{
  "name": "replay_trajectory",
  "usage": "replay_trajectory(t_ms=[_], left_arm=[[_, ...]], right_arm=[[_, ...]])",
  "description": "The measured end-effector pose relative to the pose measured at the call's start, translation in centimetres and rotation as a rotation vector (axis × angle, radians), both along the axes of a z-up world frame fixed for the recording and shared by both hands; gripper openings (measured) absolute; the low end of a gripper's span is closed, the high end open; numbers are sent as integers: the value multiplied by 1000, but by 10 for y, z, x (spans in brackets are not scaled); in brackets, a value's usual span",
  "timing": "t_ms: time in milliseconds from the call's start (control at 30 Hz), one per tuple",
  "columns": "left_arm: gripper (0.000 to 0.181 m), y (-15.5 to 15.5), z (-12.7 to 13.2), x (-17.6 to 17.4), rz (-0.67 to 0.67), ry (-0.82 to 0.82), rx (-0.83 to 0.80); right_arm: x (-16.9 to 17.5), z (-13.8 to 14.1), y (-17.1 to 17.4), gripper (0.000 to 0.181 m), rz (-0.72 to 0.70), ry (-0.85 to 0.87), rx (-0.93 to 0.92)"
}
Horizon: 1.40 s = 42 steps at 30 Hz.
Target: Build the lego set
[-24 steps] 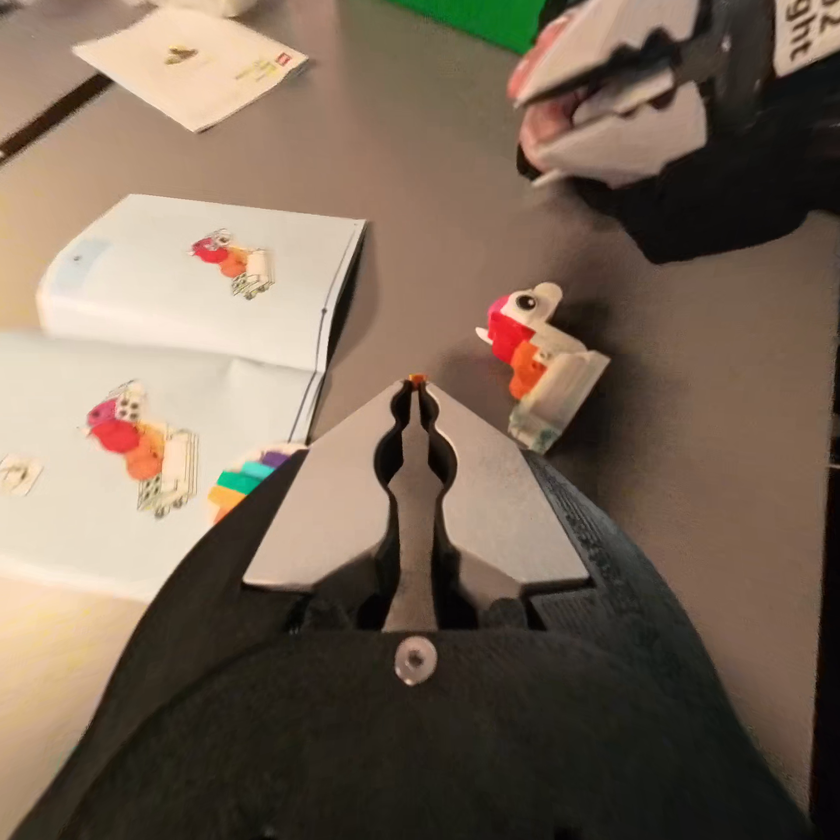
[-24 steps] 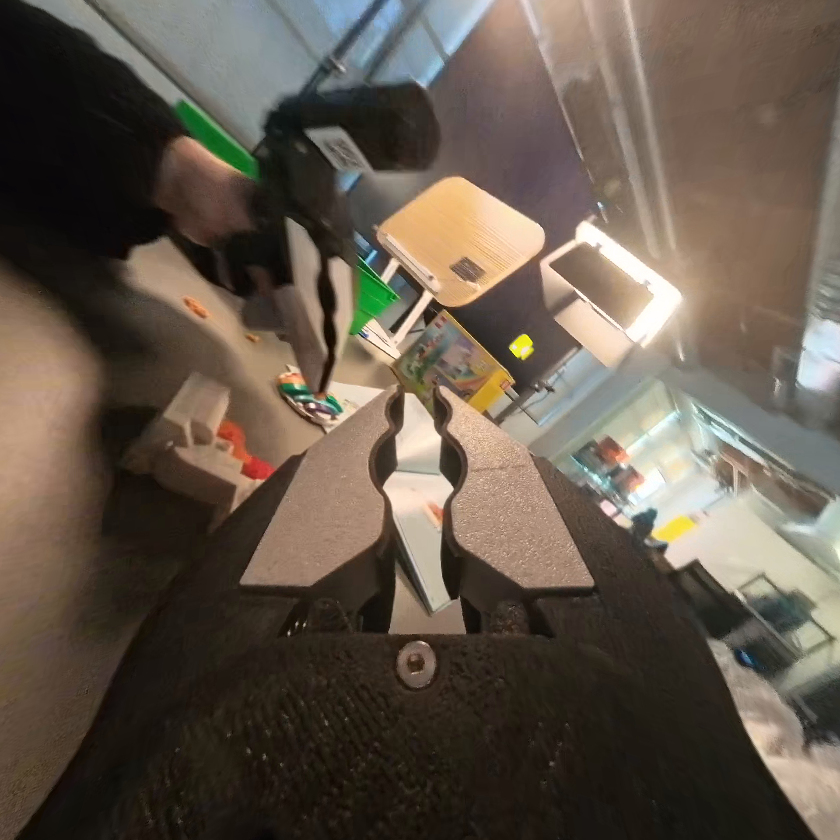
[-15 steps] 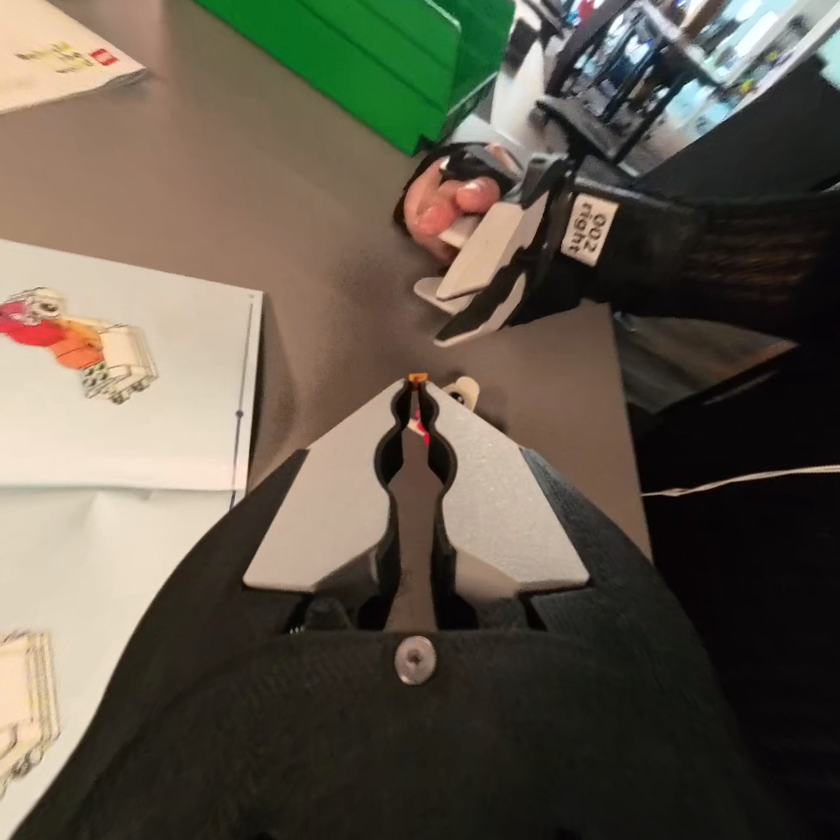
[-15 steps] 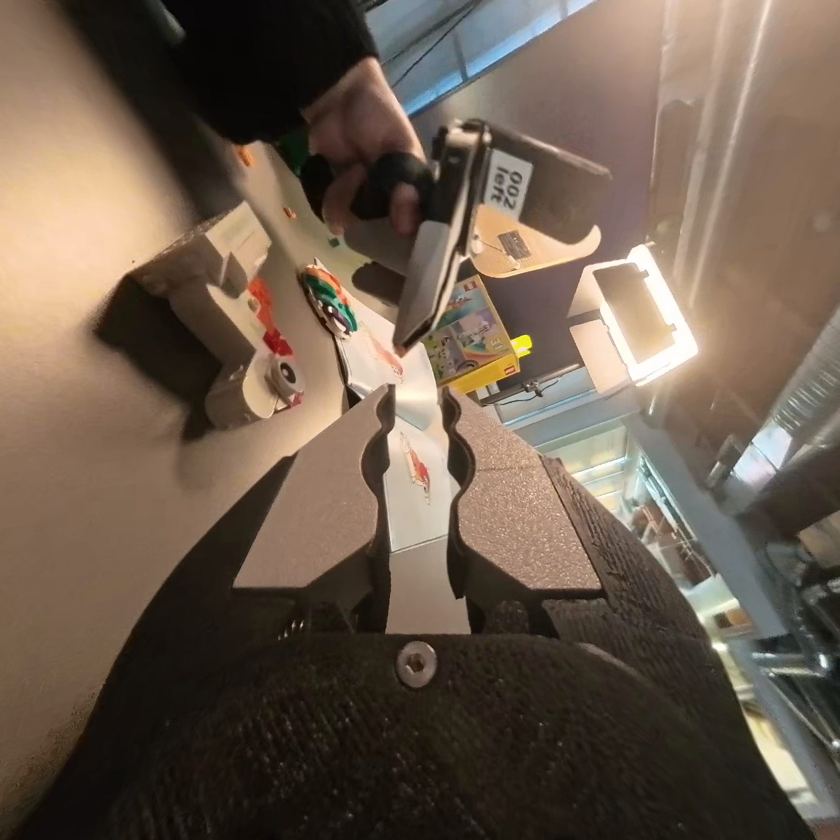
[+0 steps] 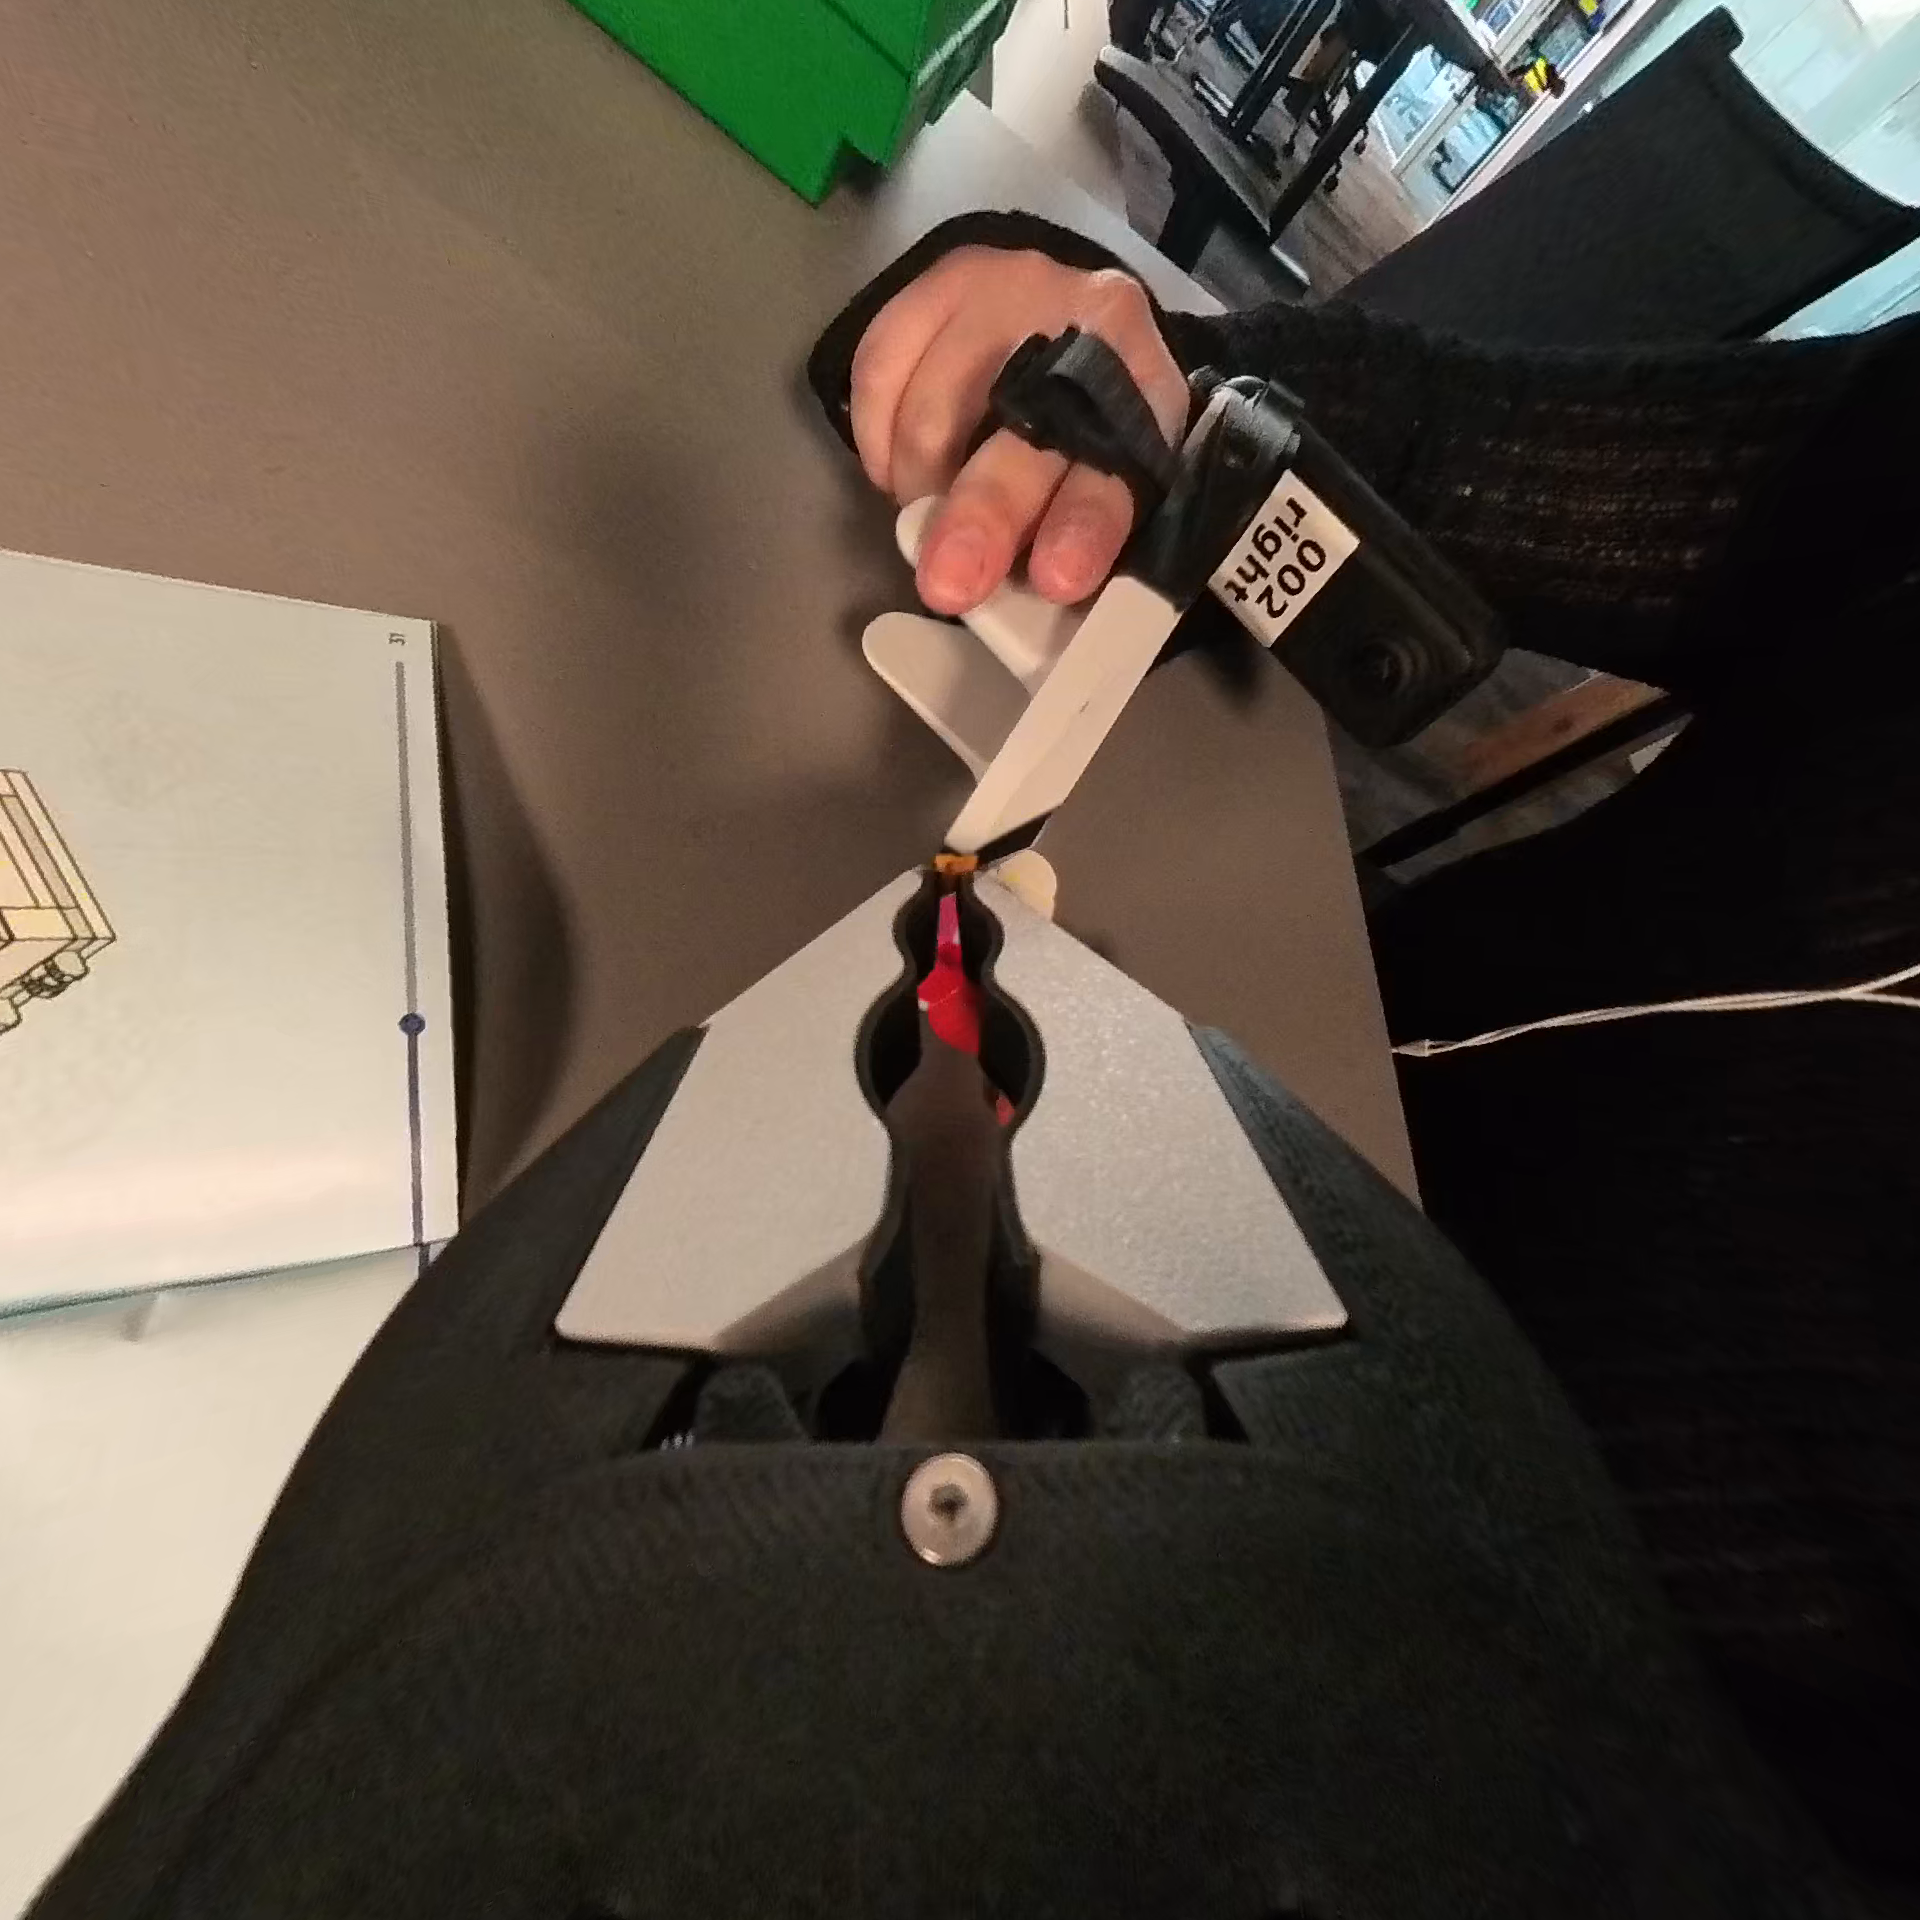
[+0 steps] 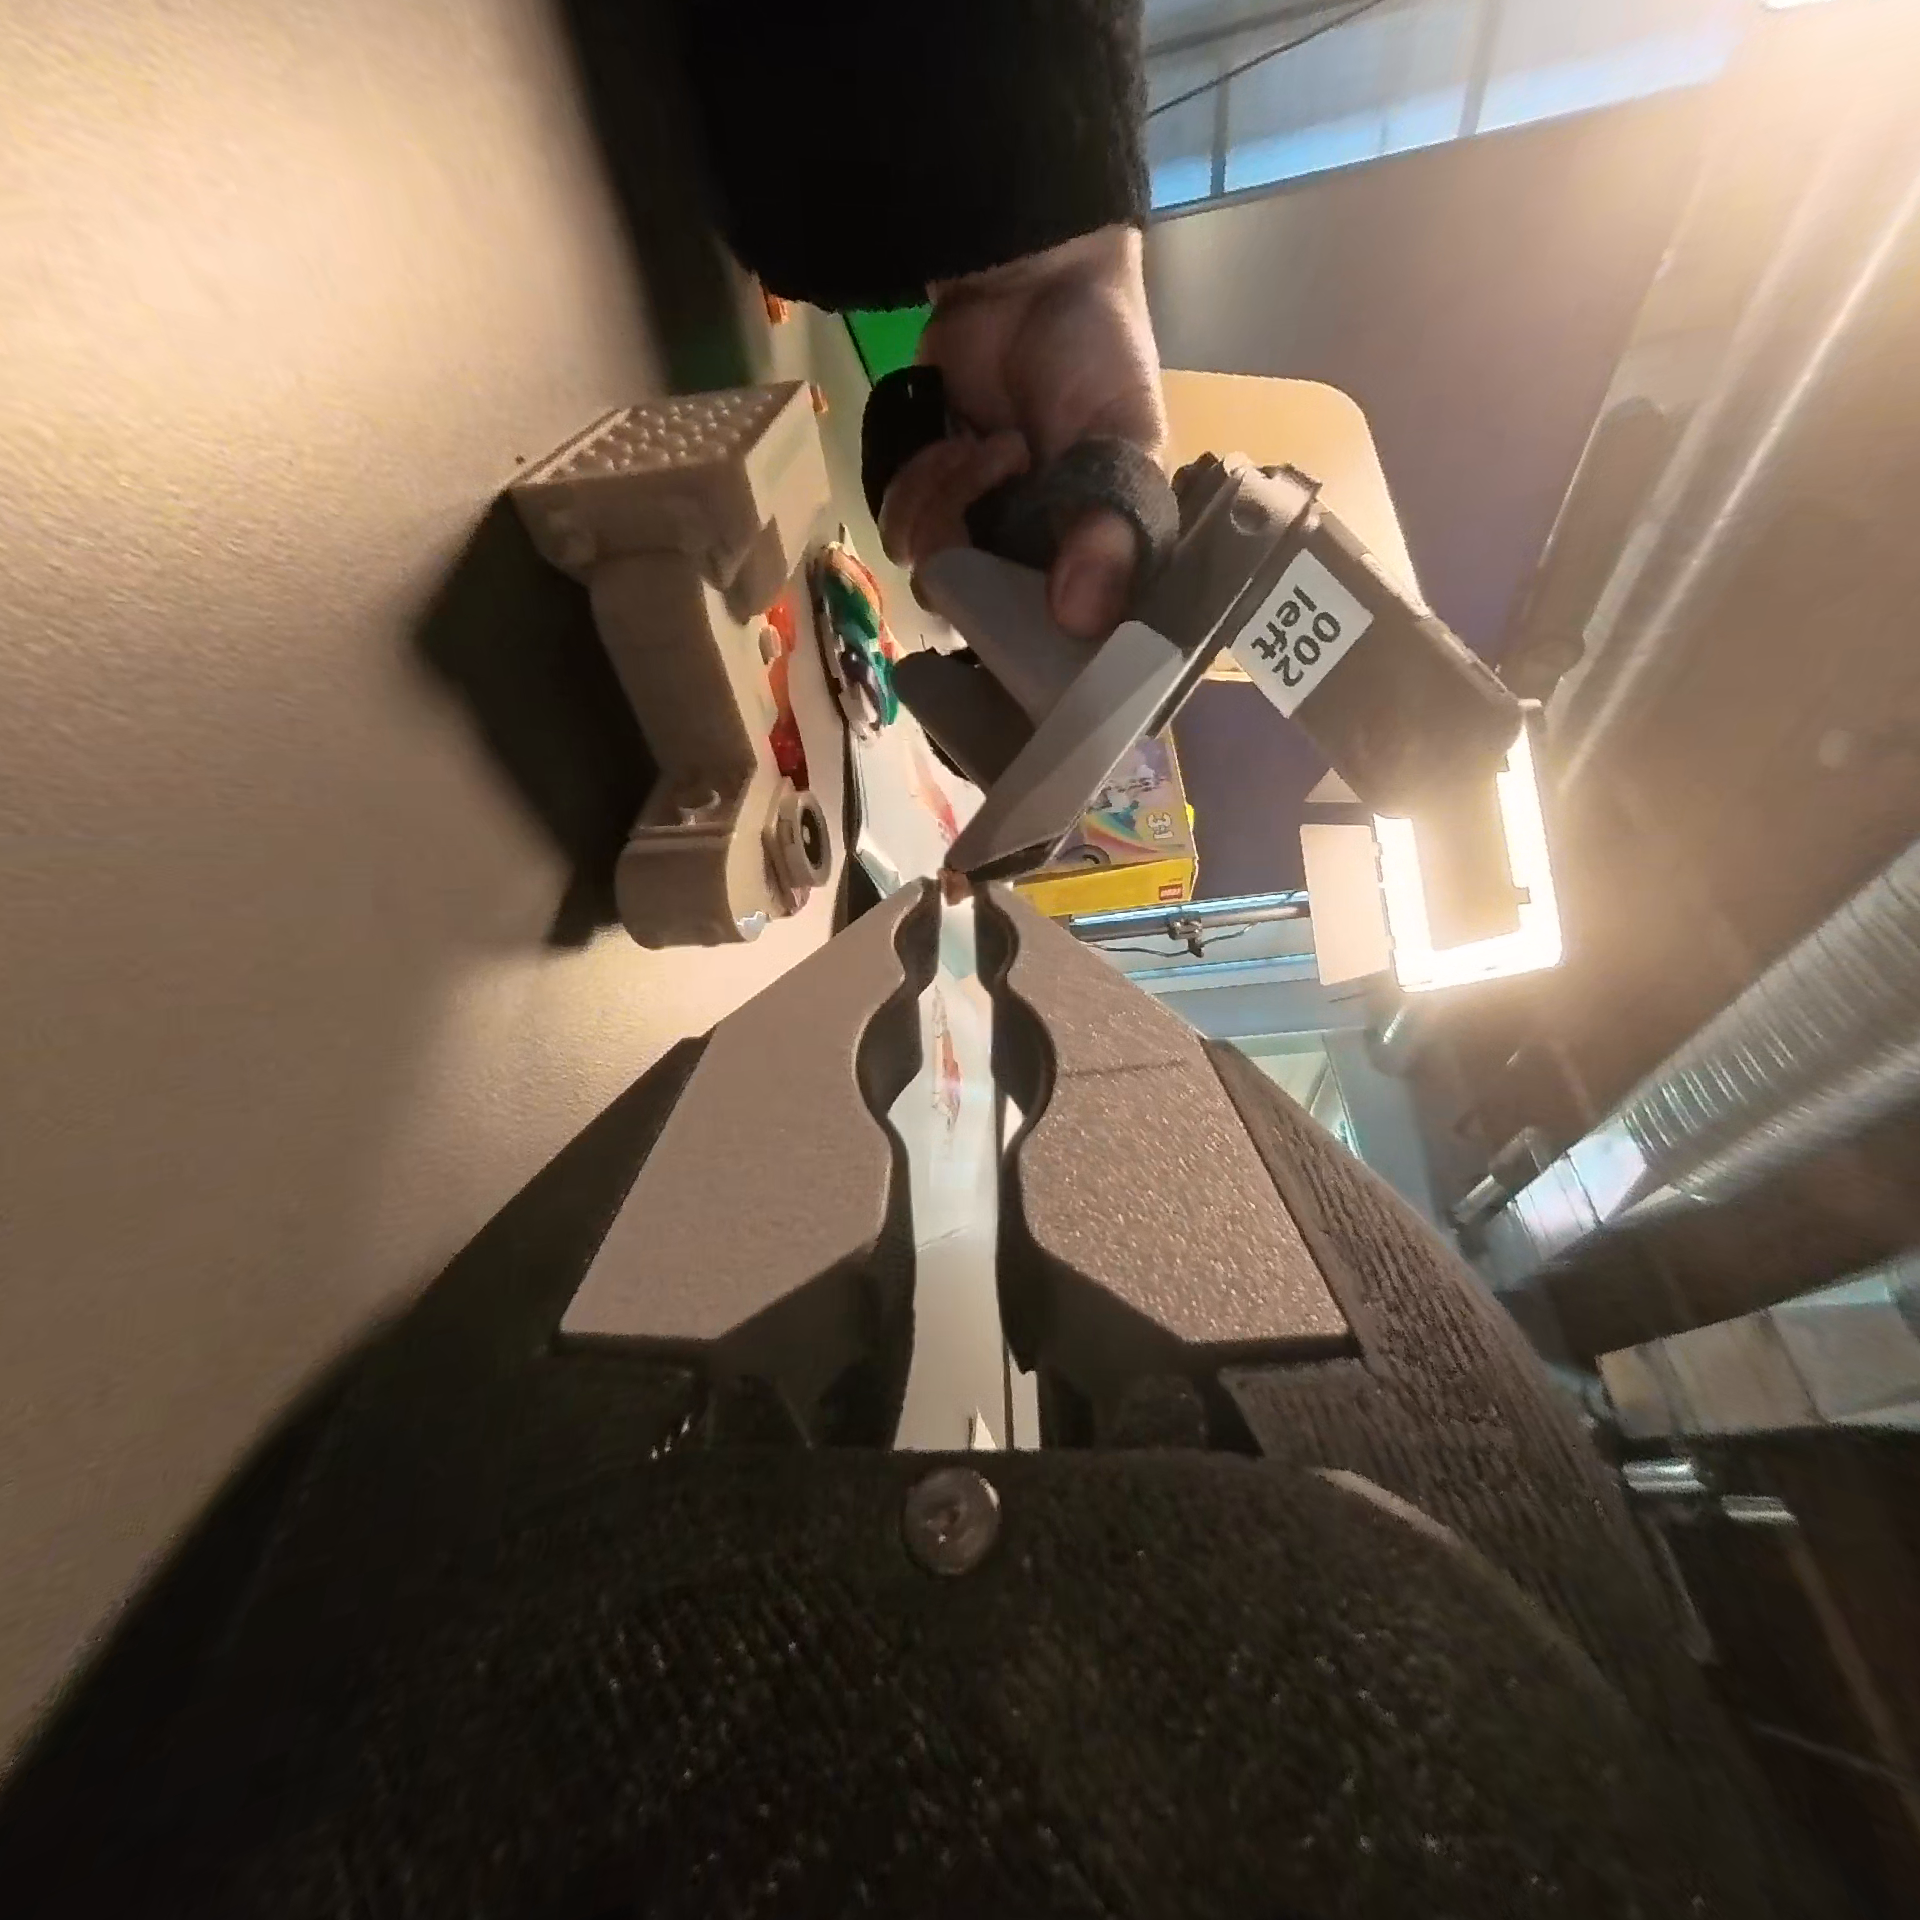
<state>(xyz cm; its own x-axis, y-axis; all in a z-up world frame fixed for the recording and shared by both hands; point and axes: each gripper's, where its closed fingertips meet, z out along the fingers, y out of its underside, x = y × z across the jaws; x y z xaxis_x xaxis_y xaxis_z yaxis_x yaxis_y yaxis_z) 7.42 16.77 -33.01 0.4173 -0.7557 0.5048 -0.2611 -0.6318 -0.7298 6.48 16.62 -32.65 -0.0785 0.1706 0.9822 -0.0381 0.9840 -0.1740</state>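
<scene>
My left gripper [image 5: 954,878] is shut on a tiny orange Lego piece [image 5: 954,862] at its very tips. It hovers over the white, red and orange Lego animal model [image 5: 951,1013], which shows only through the gap between the fingers. My right gripper [image 5: 985,834] comes in from the upper right, tip to tip with the left one. In the right wrist view my right gripper [image 6: 954,906] is narrowly open, with the orange piece [image 6: 952,883] right at its tips, still held by the left gripper [image 6: 975,858]. The model [image 6: 675,665] lies on the grey table beside them.
An open instruction booklet [image 5: 208,935] lies to the left. A green bin [image 5: 810,73] stands at the back. The table edge [image 5: 1371,935] runs close on the right. A rainbow Lego part [image 6: 857,644] and a yellow Lego box [image 6: 1122,842] lie beyond the model. Less than 4 cm separates the two grippers' tips.
My left gripper has moved forward over the model with the orange piece. My right gripper has swung down, and its tips now meet the left one's tips.
</scene>
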Motion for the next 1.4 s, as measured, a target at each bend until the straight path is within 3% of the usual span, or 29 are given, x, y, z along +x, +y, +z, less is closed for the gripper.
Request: replay_trajectory(t_ms=[233, 333, 533, 700, 767, 900, 1133, 1400], left_arm=[[2, 2, 2, -1, 14, -7, 28], [17, 16, 3, -8, 108, 54, 128], [27, 27, 12, -24, 246, 279, 599], [32, 25, 33, -30, 325, 469, 1132], [30, 18, 35, -22, 302, 474, 1245], [31, 14, 32, -13, 269, 484, 1296], [31, 10, 33, -5, 258, 435, 1292], [22, 10, 33, 6, 264, 483, 1259]], right_arm=[[-1, 2, 1, 1, -10, 1, -23], [-2, 6, 12, 0, -49, 12, -75], [-2, 21, 35, 0, -126, 54, -310], [2, 39, 42, 0, -125, 60, -694], [5, 40, 38, 0, -85, 14, -879], [14, 53, 32, 0, 22, -54, -1261], [17, 41, 29, 1, 95, -287, -1773], [15, 31, 15, 0, 133, -489, -2050]])
